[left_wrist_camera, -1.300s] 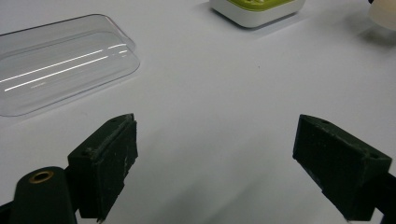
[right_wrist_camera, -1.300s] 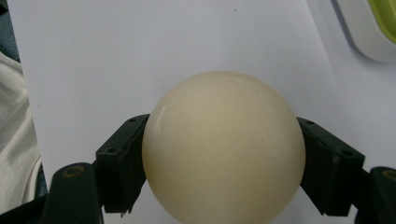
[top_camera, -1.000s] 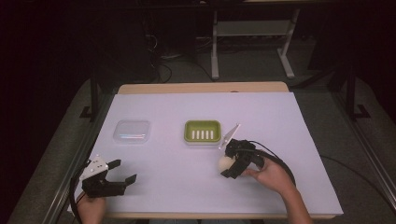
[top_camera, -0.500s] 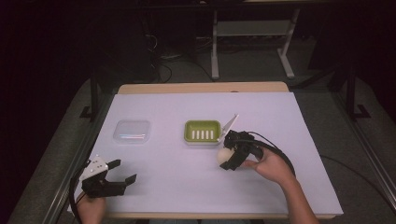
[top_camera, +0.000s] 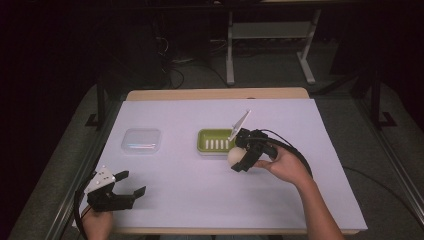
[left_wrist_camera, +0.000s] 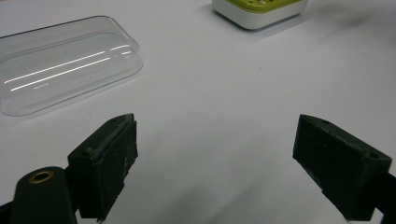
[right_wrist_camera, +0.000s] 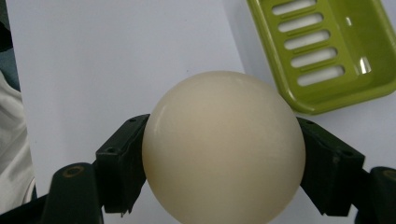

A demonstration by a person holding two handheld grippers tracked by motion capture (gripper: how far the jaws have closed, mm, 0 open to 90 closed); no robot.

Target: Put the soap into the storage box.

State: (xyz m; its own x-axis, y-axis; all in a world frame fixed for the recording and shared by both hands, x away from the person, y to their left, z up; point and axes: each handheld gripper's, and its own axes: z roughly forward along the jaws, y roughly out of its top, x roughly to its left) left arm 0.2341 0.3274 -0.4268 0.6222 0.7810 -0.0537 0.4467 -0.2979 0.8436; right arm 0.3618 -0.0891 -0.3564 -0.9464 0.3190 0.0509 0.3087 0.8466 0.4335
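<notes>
My right gripper (top_camera: 239, 156) is shut on a cream round soap (right_wrist_camera: 224, 149), its jaws pressing the soap's two sides. In the high view the cream soap (top_camera: 234, 156) hangs just off the right front corner of a green slotted soap dish (top_camera: 215, 141) at mid-table. The green dish (right_wrist_camera: 327, 56) lies at the upper right of the right gripper view. My left gripper (top_camera: 120, 192) stands open near the table's front left edge, nothing between its jaws. A clear plastic lid (left_wrist_camera: 65, 63) lies ahead of it, to the left.
The clear lid (top_camera: 142, 141) rests on the white table cover (top_camera: 180, 185) left of the dish. A grey plate (top_camera: 241, 124) juts up from the right gripper. Dark floor and a metal frame (top_camera: 270, 35) lie beyond the far edge.
My right gripper has carried the soap up and to the left, closer to the green dish. The left gripper has stayed still.
</notes>
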